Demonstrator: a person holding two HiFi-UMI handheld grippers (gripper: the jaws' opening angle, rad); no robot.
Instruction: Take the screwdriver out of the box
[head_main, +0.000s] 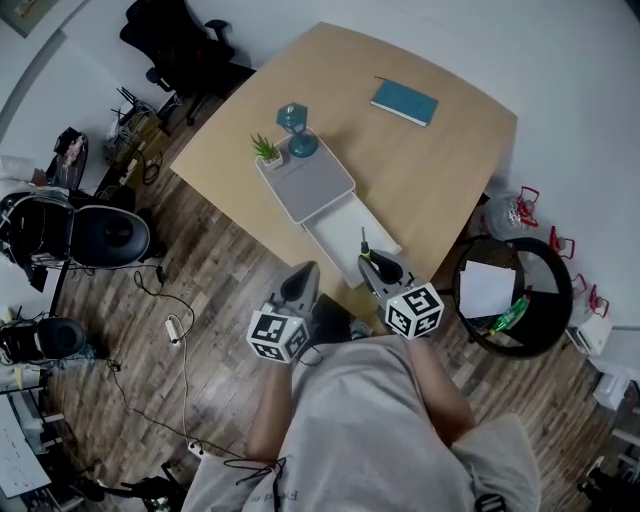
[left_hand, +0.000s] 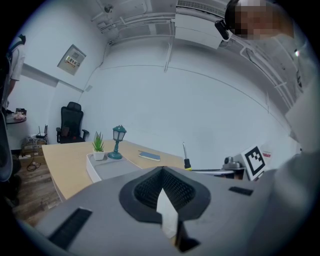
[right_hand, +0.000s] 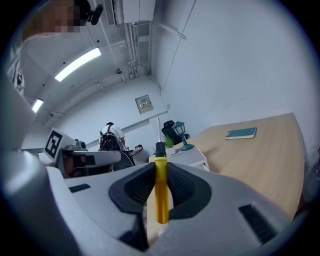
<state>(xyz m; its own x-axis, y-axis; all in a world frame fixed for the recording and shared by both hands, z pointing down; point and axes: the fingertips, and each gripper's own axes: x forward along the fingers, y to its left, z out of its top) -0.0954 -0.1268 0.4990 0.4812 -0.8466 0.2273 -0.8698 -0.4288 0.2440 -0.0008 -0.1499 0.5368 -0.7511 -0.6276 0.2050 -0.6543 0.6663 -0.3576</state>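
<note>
Nearest, at lower centre, the right gripper (right_hand: 160, 181) clamps the yellow handle of an upright screwdriver (right_hand: 160, 200). The left gripper (left_hand: 161, 192) is closed, empty. Beyond sits the white box (head_main: 318, 190), drawer open. The screwdriver seems lifted out; next, set it on the table (head_main: 440, 170).

Free: bare light wooden desk (head_main: 440, 170) right of the white rectangular box (head_main: 310, 185).
Obstacles: green potted plant (head_main: 266, 149) and teal lamp (head_main: 294, 128) on the box's far end.
</note>
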